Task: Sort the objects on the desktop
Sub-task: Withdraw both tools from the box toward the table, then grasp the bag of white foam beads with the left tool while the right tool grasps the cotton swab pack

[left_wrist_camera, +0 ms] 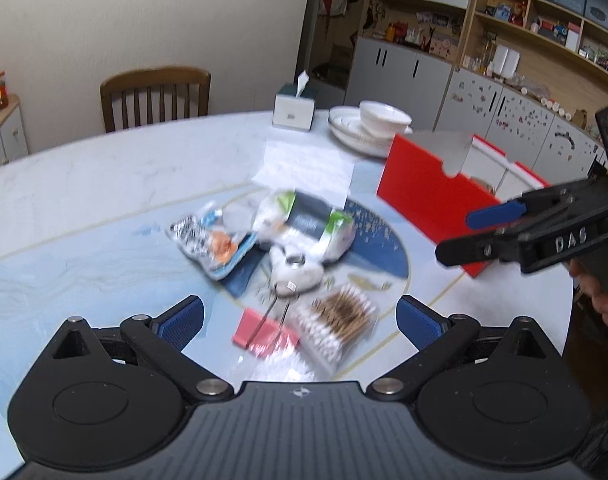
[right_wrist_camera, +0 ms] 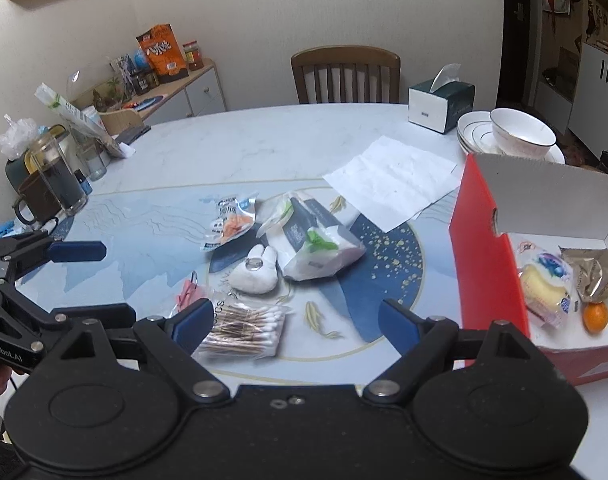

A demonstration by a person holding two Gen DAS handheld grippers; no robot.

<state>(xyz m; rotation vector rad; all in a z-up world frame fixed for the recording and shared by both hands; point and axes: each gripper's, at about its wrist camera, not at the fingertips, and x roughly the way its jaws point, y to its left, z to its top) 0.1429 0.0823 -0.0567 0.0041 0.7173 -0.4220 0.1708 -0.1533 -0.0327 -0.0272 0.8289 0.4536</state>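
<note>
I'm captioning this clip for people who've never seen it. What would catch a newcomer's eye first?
The bright red box at the table's right stands out most, open, with snack packets and a small orange inside. Next comes the clutter at the table's middle: a tissue pack, a white plush keychain and a cotton swab pack. Both tongs, left and right, hang open above it.

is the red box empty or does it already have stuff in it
Not empty. In the right wrist view the red box is open, flap up, and holds a yellow wrapped snack, a brown crinkled packet and a small orange.
</note>
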